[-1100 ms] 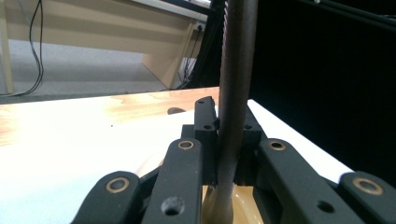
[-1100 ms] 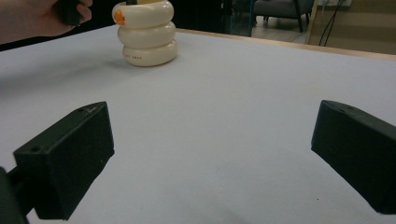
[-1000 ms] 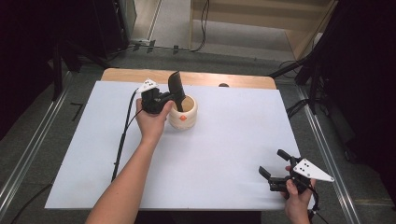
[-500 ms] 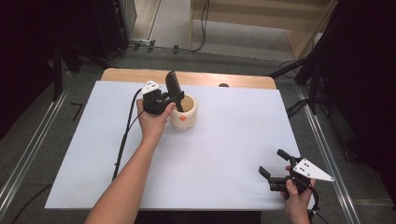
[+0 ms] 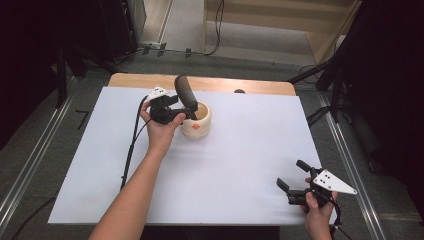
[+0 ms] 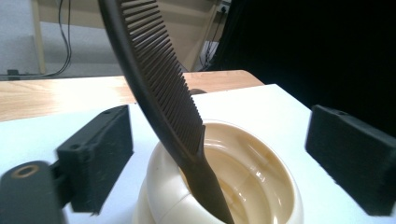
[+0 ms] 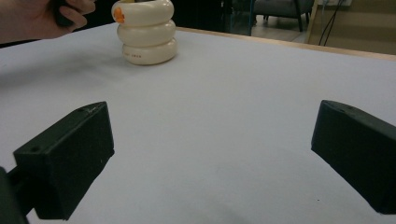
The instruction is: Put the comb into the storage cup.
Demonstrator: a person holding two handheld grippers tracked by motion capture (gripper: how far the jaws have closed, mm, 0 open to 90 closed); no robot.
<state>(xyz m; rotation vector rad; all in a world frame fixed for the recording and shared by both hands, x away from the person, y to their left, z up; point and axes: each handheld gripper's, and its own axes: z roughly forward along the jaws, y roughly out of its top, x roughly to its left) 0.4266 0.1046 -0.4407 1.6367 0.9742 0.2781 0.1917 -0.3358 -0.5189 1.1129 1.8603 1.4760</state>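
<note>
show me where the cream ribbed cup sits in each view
High view: the cream ribbed cup stands at the far left-centre of the white sheet, right beside the left tool.
Left gripper view: bottom centre, seen from above between the open jaws, with the dark comb standing in it.
Right gripper view: top left, far across the sheet.
Shared landmark: the wooden table edge just behind the cup.

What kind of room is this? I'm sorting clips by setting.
Probably a lab or recording studio rather than a home. A white-covered table sits between floor rails, cables trail across the floor, and handheld grippers work a comb standing in a cream cup.
</note>
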